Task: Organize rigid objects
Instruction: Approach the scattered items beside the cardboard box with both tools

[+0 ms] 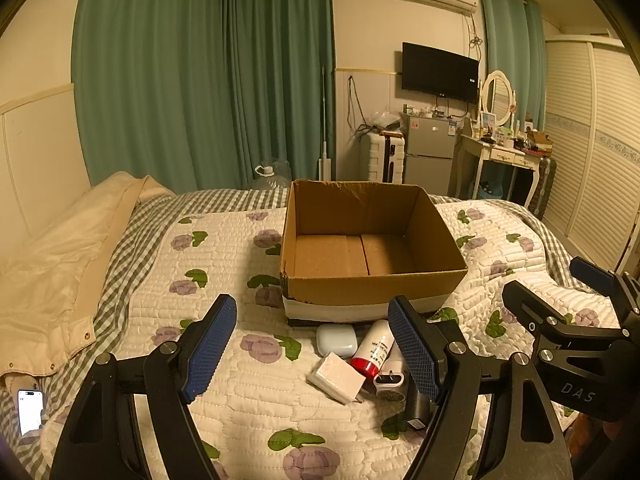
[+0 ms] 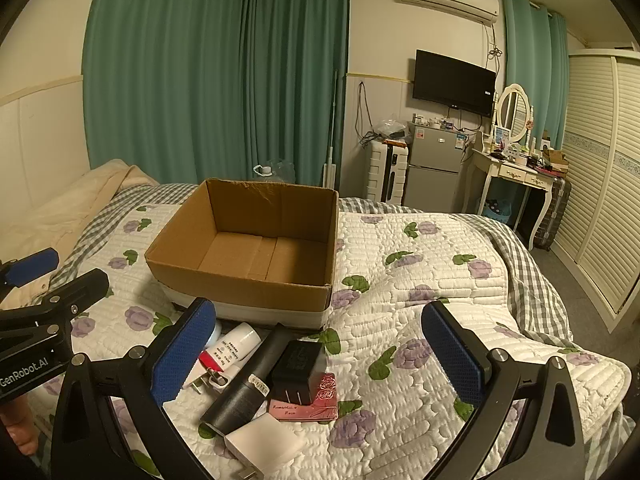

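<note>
In the left wrist view, the left gripper (image 1: 312,352) is hanging over the quilt (image 1: 224,264) with its fingers spread wide, holding nothing. The empty cardboard box (image 1: 372,284) is sitting just beyond a cluster of small items — a white earbud case (image 1: 337,339), a white bottle with a red cap (image 1: 372,348) and a white block (image 1: 336,377). "DAS" is showing on the other gripper's body.

In the right wrist view, the right gripper (image 2: 316,356) is also gaping wide and empty over a black charger (image 2: 297,368), a black cylinder (image 2: 248,384) and a pink card (image 2: 308,400) reading "Romantic Rose". "GenRobot.AI" is legible at left. The items are lying touching and overlapping — closing on one could likely pinch or drag a neighbour, and the soft quilt may let things tip.
</note>
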`<move>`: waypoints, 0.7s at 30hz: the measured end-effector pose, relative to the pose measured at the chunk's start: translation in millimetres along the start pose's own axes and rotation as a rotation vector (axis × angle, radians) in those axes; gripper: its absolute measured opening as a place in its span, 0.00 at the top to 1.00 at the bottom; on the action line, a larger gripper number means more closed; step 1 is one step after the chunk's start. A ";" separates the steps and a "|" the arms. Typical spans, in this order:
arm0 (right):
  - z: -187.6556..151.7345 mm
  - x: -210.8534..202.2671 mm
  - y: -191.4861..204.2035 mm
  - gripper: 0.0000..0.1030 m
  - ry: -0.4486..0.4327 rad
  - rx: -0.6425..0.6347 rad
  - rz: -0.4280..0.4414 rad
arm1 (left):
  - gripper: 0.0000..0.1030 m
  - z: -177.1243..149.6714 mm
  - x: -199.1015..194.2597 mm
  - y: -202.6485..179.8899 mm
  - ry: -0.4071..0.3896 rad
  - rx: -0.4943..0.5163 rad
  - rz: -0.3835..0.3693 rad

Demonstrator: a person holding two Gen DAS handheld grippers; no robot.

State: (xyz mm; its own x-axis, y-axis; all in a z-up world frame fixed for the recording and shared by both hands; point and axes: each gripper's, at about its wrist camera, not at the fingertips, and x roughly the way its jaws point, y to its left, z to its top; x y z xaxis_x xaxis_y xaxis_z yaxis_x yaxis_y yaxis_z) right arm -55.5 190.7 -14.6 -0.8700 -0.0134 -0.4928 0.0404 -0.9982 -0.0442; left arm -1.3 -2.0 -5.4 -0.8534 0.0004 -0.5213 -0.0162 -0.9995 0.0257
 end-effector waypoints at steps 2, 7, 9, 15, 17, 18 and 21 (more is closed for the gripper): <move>0.0 0.0 0.6 0.00 0.001 0.000 0.001 | 0.21 -0.6 0.3 -0.2 0.000 0.000 0.000; 0.2 0.0 0.7 0.00 0.000 0.000 0.000 | 0.21 -2.2 0.8 0.0 0.002 0.001 -0.001; 0.2 0.1 0.6 0.00 0.001 0.000 0.000 | 0.21 -1.6 0.8 -0.3 0.000 0.001 -0.001; 0.0 -0.1 0.4 0.00 0.000 0.001 0.000 | 0.21 -2.0 1.1 -0.3 0.002 0.002 -0.001; 0.0 0.0 0.6 0.00 0.000 0.001 0.000 | 0.21 -1.2 0.8 -0.4 0.001 0.004 -0.003; -0.1 -0.1 0.4 0.00 0.001 0.001 0.000 | 0.21 -2.0 0.8 -0.4 0.002 0.003 -0.003; -0.1 -0.1 0.4 0.00 0.000 0.001 0.000 | 0.21 -1.2 0.8 -0.5 0.002 0.004 -0.003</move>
State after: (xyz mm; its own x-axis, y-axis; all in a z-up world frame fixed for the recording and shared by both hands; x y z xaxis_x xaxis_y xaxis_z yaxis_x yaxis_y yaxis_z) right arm -55.4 190.4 -14.7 -0.8699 -0.0133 -0.4930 0.0399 -0.9983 -0.0433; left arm -1.4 -1.5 -6.9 -0.8524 0.0038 -0.5229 -0.0214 -0.9994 0.0276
